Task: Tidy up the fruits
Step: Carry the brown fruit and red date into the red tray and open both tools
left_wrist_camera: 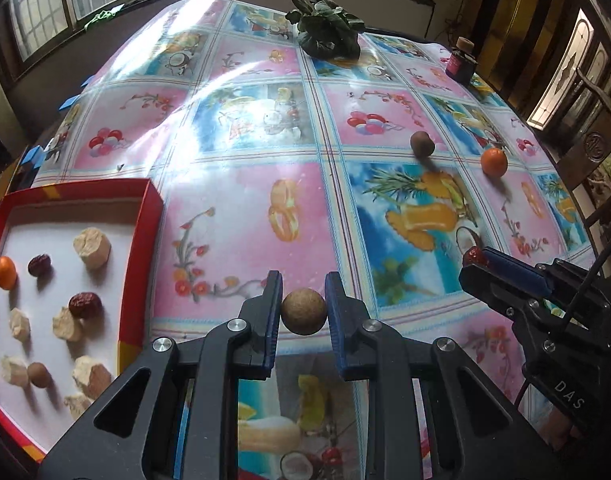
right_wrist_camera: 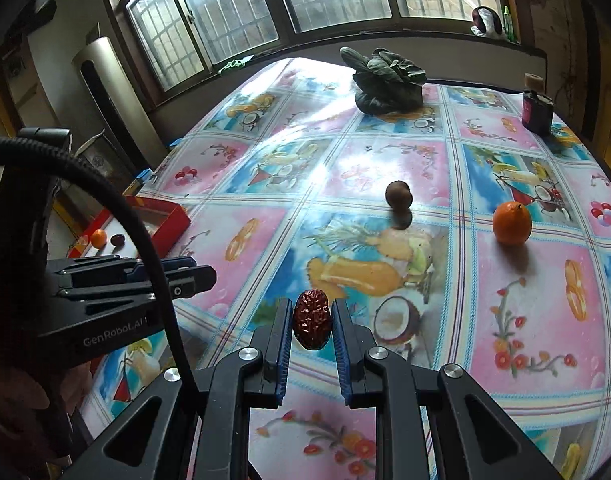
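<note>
Between the blue pads of my left gripper (left_wrist_camera: 304, 312) sits a small round tan-brown fruit with a rough skin (left_wrist_camera: 304, 311), clamped on both sides and held above the worktop (left_wrist_camera: 233, 184), which is covered by a glossy pink-and-blue cloth printed with fruit pictures. My right gripper (right_wrist_camera: 312, 320) is closed on a wrinkled dark-red dried date (right_wrist_camera: 312, 319), standing upright between its pads; in the left wrist view I see that same gripper at the right edge with the red tip of the date poking out.

At the left of the left view lies a shallow red cardboard tray with a white floor (left_wrist_camera: 153, 216). Inside it I count several pale cream chunks (left_wrist_camera: 91, 242), two dark-red dates (left_wrist_camera: 85, 305), a small orange fruit (left_wrist_camera: 5, 273) against the far left wall, and a small round brown fruit (left_wrist_camera: 39, 374) near the front.

Out on the cloth, well apart from both grippers, a round brown fruit (right_wrist_camera: 398, 195) rests near the middle, and a round orange citrus fruit (right_wrist_camera: 511, 222) stands to its right. Further back lies a bunch of dark green leafy vegetable (right_wrist_camera: 387, 80), and a small dark bottle with a pale cap (right_wrist_camera: 536, 104) stands near the far right edge. Barred windows run along the wall behind the worktop.
</note>
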